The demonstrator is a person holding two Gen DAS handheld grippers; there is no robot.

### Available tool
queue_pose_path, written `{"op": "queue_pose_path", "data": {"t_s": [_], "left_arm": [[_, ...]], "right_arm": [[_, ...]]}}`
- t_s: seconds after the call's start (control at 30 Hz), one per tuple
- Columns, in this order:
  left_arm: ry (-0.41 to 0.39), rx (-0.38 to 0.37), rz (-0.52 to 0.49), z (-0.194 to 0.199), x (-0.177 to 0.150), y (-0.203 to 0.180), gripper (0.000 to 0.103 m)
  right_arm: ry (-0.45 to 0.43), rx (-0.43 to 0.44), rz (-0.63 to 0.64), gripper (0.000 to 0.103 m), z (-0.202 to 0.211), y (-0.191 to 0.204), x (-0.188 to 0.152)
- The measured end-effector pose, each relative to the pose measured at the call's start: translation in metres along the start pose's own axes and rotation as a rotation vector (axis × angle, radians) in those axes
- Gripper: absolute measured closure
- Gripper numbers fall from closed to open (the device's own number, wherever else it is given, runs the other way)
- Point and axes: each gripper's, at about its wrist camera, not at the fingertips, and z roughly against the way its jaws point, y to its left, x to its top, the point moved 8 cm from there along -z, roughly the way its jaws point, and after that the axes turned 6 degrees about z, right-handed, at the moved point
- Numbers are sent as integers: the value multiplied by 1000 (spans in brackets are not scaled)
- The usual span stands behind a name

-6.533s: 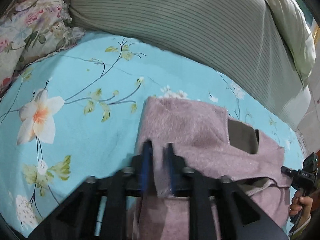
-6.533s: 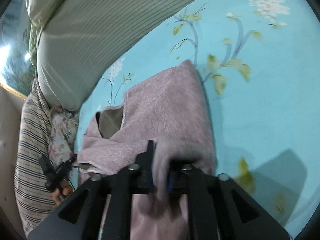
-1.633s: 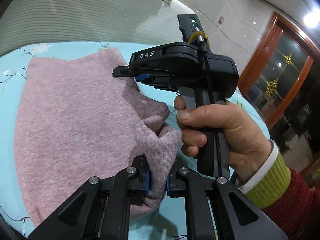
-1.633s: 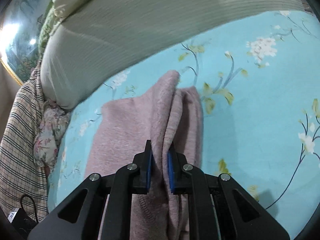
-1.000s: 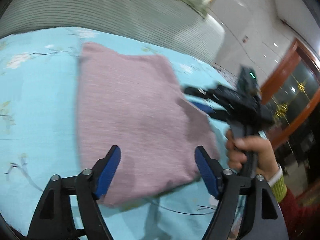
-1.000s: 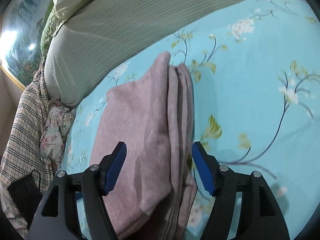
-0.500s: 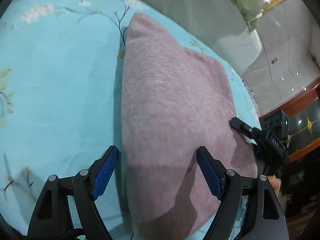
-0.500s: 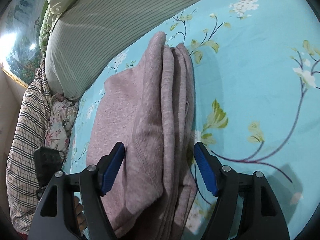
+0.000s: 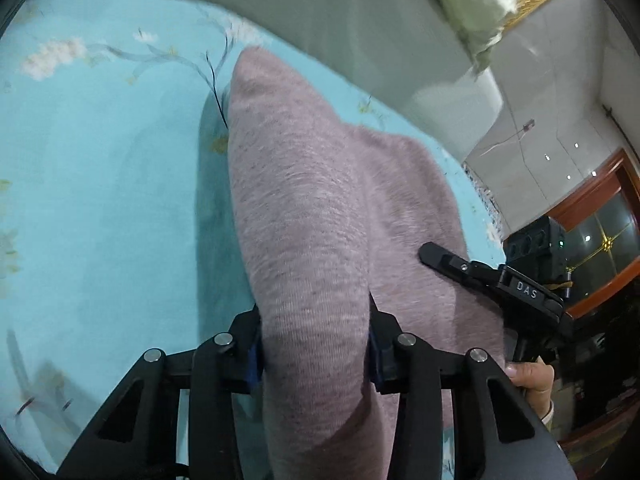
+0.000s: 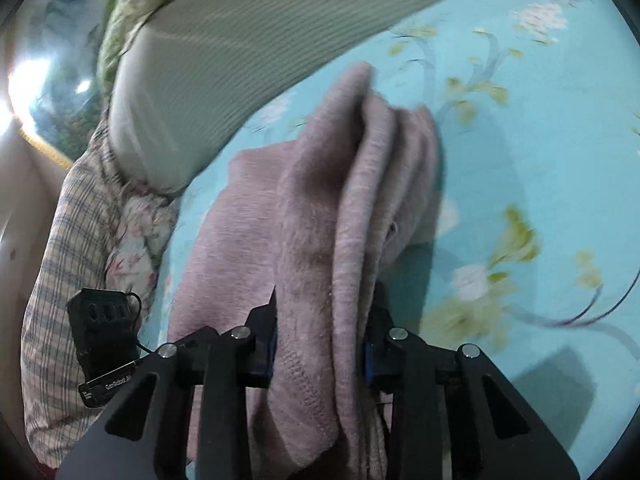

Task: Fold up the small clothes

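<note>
A folded mauve knit garment [image 9: 320,208] lies on the turquoise floral bedsheet [image 9: 100,184]. My left gripper [image 9: 314,354] is shut on the thick folded edge nearest the camera. In the right wrist view the same garment [image 10: 320,216] shows its stacked layers, and my right gripper [image 10: 320,344] is shut on that stack. The right gripper also shows in the left wrist view [image 9: 500,280], held by a hand at the garment's right side. The left gripper's body shows in the right wrist view [image 10: 104,320] at the left.
A grey-green striped duvet [image 10: 256,40] lies along the far side of the bed. A plaid cloth [image 10: 64,256] and a floral pillow [image 10: 136,232] lie at one end. A wooden glazed door [image 9: 592,232] stands beyond the bed edge.
Both grippers let go of the garment's corners, opened wide over the folded pile, and have now closed on its thick folded edge from opposite sides.
</note>
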Motion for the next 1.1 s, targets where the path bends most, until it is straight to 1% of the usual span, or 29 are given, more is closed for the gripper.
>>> {"op": "queue_pose_path", "data": {"t_s": [0.1,0.23,0.3,0.43,0.53,0.6,0.67,0.73,0.77,0.8,0.83,0.9,0.97,1.03,1.1], "left_arm": [[-46,17,-9,35,-11,3,63],[-113,66,21,94,-30,29,63],[-143,86,39,112,-37,38,63],[-201,127,61,144,-51,58,63],[-197,139,99,152,-58,78,63],[-174,140,136,145,-63,92,61],[-154,149,157,135,-68,98,55],[-130,173,169,128,-75,107,42],[-123,186,176,127,-78,110,39],[-121,192,183,126,-78,111,35],[-122,189,188,129,-80,113,33],[-126,181,208,138,-83,118,30],[-145,183,217,149,-84,122,30],[-168,203,207,159,-83,121,30],[-195,225,182,169,-80,117,32]], "right_arm": [[27,57,49,71,-17,34,-16],[66,127,105,71,-47,76,-36],[83,158,129,71,-61,96,-45],[106,175,168,71,-80,116,-54],[132,159,156,71,-93,114,-59],[151,142,144,70,-96,106,-63],[168,120,131,67,-97,98,-67],[178,100,117,61,-96,89,-71],[176,88,112,56,-94,86,-72],[172,73,113,55,-90,84,-72],[168,65,119,54,-87,84,-72],[147,19,145,52,-74,83,-67],[113,-27,177,51,-63,85,-58],[56,-76,223,51,-49,94,-44],[28,-53,252,51,-45,105,-33]]}}
